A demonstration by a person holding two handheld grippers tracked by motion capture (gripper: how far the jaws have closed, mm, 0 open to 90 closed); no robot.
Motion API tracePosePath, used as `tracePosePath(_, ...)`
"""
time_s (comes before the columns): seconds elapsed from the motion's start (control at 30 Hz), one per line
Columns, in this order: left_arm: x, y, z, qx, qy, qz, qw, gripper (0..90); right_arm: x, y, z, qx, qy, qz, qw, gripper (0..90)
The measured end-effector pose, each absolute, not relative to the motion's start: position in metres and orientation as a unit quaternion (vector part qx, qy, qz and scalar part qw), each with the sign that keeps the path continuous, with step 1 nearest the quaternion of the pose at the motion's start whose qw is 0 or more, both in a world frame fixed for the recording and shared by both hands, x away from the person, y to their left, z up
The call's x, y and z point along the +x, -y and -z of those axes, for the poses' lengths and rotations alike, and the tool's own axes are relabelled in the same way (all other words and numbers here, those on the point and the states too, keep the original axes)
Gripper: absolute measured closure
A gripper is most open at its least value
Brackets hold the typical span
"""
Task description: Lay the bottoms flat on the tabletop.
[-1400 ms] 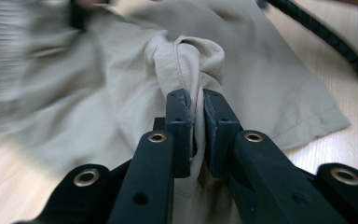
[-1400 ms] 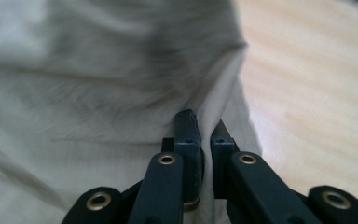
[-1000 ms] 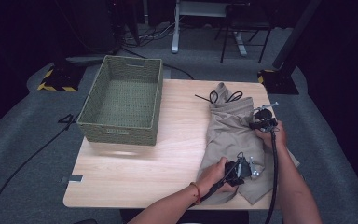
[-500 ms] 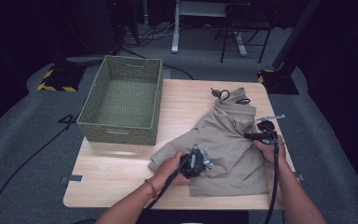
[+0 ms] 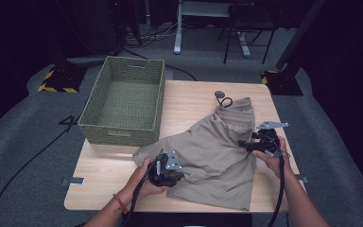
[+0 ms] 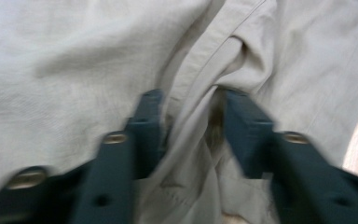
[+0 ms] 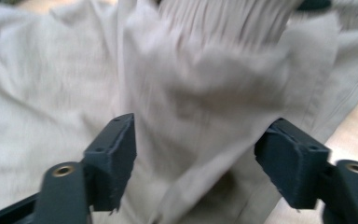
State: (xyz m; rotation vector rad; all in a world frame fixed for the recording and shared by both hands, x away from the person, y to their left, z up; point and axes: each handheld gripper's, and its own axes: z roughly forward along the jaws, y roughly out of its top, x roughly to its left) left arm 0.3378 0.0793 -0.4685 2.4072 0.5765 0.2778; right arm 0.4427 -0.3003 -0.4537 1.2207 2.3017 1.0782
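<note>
Beige trousers (image 5: 208, 151) lie spread over the right half of the wooden table (image 5: 108, 175), waistband at the far end. My left gripper (image 5: 168, 172) rests on their near left part; in the left gripper view its jaws stand partly apart with a raised fold of the cloth (image 6: 191, 126) between them. My right gripper (image 5: 251, 144) is at the trousers' right edge. In the right gripper view its jaws are wide apart, and bunched cloth (image 7: 200, 93) lies between and beyond them.
A woven green basket (image 5: 123, 132) stands at the table's far left. A small grey disc with a black loop (image 5: 222, 98) lies just beyond the waistband. Bare tabletop shows at the near left. Chair legs and cables are on the floor behind.
My left gripper has swept leftward across the table and the trousers have spread out to the left with it. The right gripper stayed near the right edge and dropped slightly nearer.
</note>
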Motion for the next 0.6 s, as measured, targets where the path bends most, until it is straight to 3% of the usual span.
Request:
tracePosePath(0.13,0.339,-0.068,0.475,0.918,-0.228,-0.119,0.302,29.4,0.453,0.298,0.445,0.43,-0.795,-0.398,0.157,27.0)
tracePosePath(0.23,0.34,-0.06,0.478,0.919,-0.235,-0.128,0.289,29.7,0.463,0.292,0.446,0.438,-0.797,-0.384,0.156,29.2)
tracePosePath(0.3,0.342,-0.057,0.48,0.921,-0.24,-0.137,0.276,36.2,0.471,0.29,0.452,0.444,-0.803,-0.368,0.151,38.2)
tracePosePath(0.37,0.342,-0.057,0.481,0.924,-0.233,-0.135,0.271,52.7,0.476,0.289,0.456,0.44,-0.808,-0.363,0.149,56.5)
tracePosePath(0.47,0.344,-0.059,0.48,0.924,-0.23,-0.159,0.261,70.8,0.476,0.287,0.455,0.421,-0.815,-0.362,0.164,74.6)
tracePosePath(0.5,0.345,-0.06,0.478,0.923,-0.233,-0.163,0.26,77.5,0.476,0.286,0.454,0.415,-0.816,-0.365,0.166,78.3)
tracePosePath(0.6,0.348,-0.068,0.47,0.912,-0.243,-0.185,0.273,85.3,0.473,0.281,0.448,0.4,-0.821,-0.366,0.182,82.5)
